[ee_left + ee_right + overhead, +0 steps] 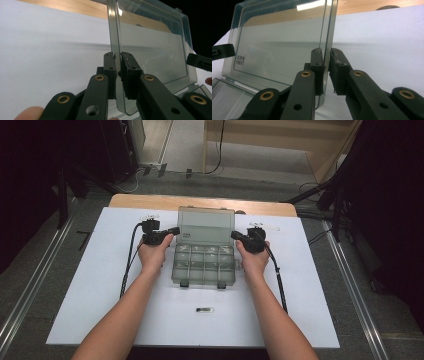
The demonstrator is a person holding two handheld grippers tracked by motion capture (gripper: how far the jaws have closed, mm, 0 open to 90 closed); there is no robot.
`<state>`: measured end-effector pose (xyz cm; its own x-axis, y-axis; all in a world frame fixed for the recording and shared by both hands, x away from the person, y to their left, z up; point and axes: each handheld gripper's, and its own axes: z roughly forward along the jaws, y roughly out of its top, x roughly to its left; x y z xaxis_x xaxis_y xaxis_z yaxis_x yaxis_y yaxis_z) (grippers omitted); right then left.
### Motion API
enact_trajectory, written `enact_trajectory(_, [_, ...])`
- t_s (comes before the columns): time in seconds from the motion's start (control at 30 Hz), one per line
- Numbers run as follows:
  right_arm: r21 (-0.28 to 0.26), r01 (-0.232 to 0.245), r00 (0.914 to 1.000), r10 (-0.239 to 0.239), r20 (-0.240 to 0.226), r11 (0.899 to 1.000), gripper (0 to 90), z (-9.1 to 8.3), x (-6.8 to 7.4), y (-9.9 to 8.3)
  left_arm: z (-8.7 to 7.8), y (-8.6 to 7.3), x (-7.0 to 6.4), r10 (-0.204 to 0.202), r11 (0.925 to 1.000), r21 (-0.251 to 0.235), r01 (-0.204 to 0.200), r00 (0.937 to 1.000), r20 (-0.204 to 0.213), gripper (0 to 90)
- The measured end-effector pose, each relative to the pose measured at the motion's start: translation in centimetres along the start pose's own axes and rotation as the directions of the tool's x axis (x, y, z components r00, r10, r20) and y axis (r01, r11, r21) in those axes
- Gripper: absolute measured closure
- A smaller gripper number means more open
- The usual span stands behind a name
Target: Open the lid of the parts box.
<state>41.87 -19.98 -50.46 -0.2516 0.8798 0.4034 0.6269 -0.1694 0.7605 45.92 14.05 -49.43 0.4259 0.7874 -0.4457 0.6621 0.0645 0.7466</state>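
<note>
Left gripper [176,230]: at the left edge of the lid [206,224], jaws closed narrow on that edge, pads against both faces. Compartment box [204,265]: clear grey plastic, centre of the white sheet [100,285] on the bench [150,201]; lid raised, standing up at the far side. Right gripper [234,235]: at the lid's right edge, jaws closed narrow on it. Small flat object [204,310]: lies on the sheet near of the box, well apart from it.
</note>
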Motion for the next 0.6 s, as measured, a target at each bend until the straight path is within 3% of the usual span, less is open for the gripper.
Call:
enact_trajectory(0.27, [0.002,-0.017,0.9998,0.017,-0.004,1.0,81.0,0.26,-0.34,-0.1,0.31,-0.16,0.1,-0.004,1.0,0.008,0.004,0.9999,-0.015,82.0])
enact_trajectory(0.4, [0.001,0.012,0.9999,-0.012,0.01,1.0,77.4,0.31,-0.14,-0.04,0.36,-0.2,0.13,0.003,1.0,0.008,-0.002,0.9998,-0.019,81.4])
enact_trajectory(0.5, [-0.019,0.02,0.9997,-0.021,-0.012,1.0,63.9,0.03,-0.13,0.08,0.09,-0.15,-0.08,0.039,0.9992,0.0,-0.039,0.9991,-0.02,73.4])
enact_trajectory(0.6, [-0.034,0.06,0.998,-0.061,-0.019,0.998,54.4,-0.51,-0.02,0.2,-0.39,-0.24,-0.45,0.076,0.9969,-0.018,-0.076,0.9971,-0.011,65.3])
